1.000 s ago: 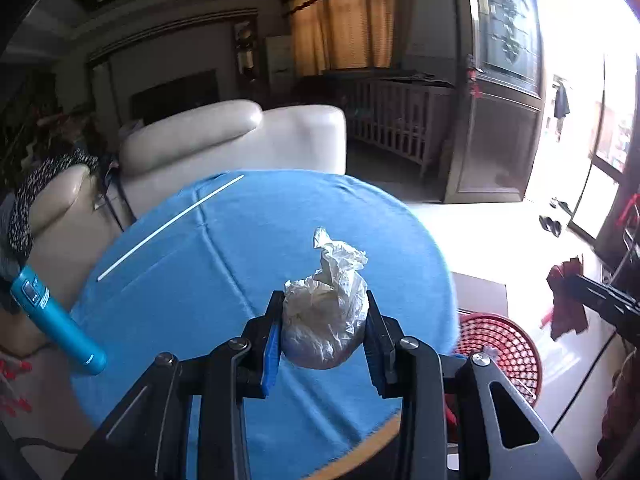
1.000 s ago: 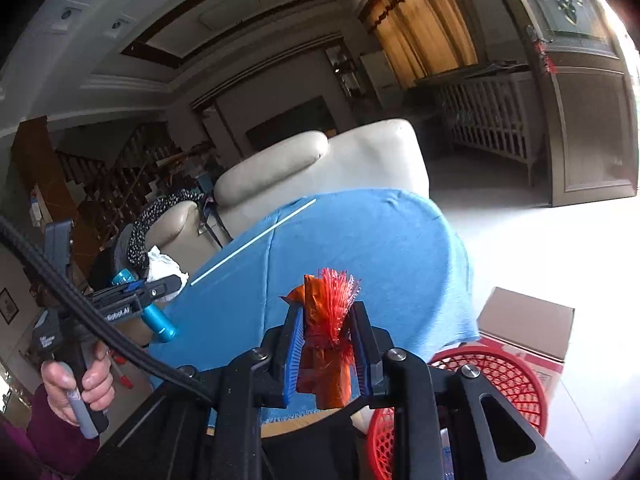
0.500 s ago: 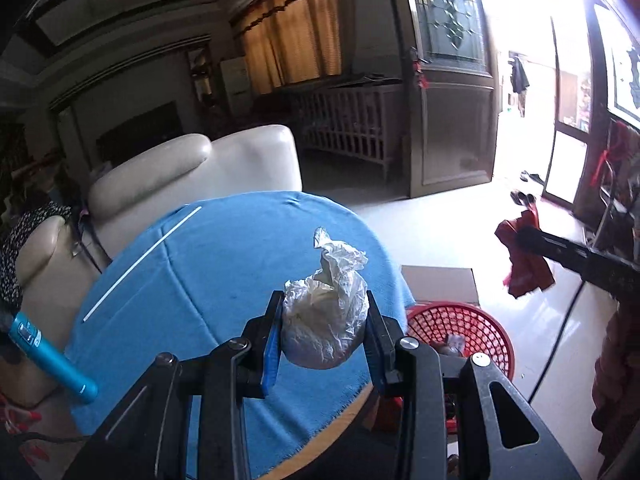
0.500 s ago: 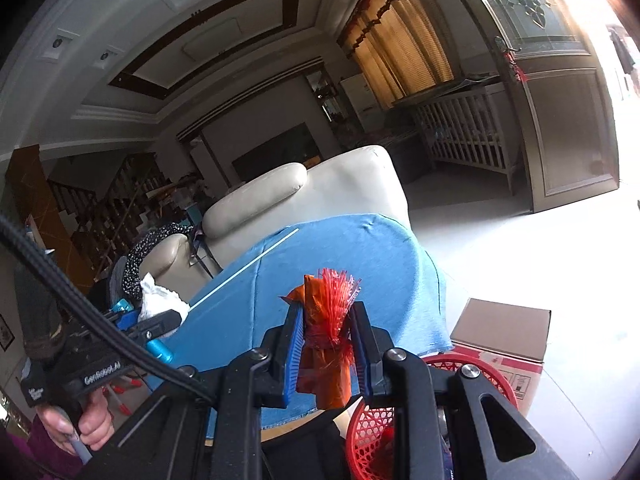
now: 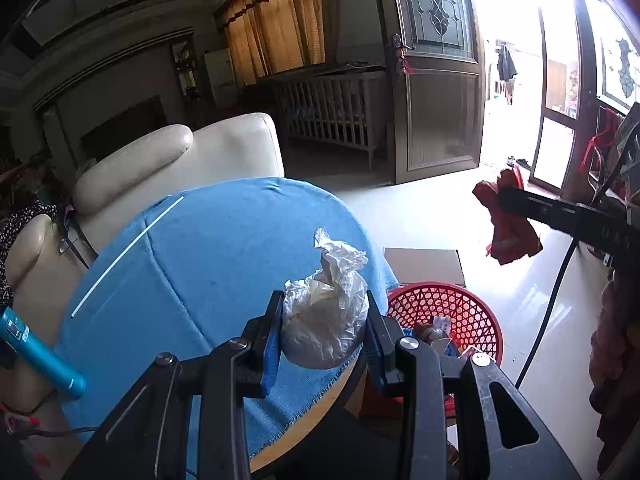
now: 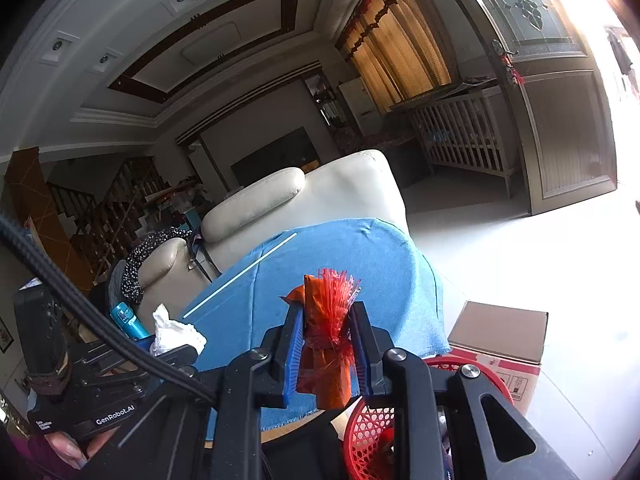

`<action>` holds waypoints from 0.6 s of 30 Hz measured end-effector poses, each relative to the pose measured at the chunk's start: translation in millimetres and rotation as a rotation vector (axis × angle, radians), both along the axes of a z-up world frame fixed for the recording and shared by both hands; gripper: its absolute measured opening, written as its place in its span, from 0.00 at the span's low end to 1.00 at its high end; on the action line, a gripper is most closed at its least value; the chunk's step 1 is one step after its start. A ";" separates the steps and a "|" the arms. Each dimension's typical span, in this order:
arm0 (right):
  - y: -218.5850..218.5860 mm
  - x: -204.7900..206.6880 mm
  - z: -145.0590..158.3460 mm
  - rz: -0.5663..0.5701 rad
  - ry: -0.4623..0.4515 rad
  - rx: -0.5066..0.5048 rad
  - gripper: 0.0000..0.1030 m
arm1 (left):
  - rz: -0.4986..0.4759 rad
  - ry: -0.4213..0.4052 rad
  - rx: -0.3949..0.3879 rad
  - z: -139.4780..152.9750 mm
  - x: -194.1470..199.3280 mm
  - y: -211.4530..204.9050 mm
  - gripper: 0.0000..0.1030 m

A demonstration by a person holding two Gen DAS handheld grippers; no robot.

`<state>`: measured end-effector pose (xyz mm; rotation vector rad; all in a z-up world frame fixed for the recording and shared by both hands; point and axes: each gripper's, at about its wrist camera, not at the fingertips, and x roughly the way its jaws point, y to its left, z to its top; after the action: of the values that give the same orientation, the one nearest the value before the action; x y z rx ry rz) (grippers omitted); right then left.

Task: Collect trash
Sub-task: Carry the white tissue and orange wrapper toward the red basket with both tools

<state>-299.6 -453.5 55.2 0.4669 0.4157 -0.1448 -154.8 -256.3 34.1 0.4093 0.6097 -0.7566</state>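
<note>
Clamping a white crumpled bag between its pads, left gripper sits over the blue tablecloth edge; right gripper squeezes an orange wrapper above the red basket.

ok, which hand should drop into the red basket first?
Probably right: its tongs, shut on the red wrapper, look nearer the red basket. The left tongs hold the white bag over the table edge.

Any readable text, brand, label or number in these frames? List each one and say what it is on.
"GenRobot.AI": white print on the left gripper's black body, right wrist view.
Smaller white print beside it: too small to read.
Cardboard box side label: blurred.
Blue cylinder label: unreadable.
Right gripper arm markings: unreadable.
</note>
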 end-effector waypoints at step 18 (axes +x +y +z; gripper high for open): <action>-1.0 -1.9 -3.2 -0.012 0.007 0.020 0.24 | 0.016 0.026 0.043 -20.0 -0.3 -7.6 0.37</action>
<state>-301.6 -454.5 52.0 0.4891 0.4215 -0.1543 -155.2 -263.9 14.1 0.4338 0.6534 -0.7351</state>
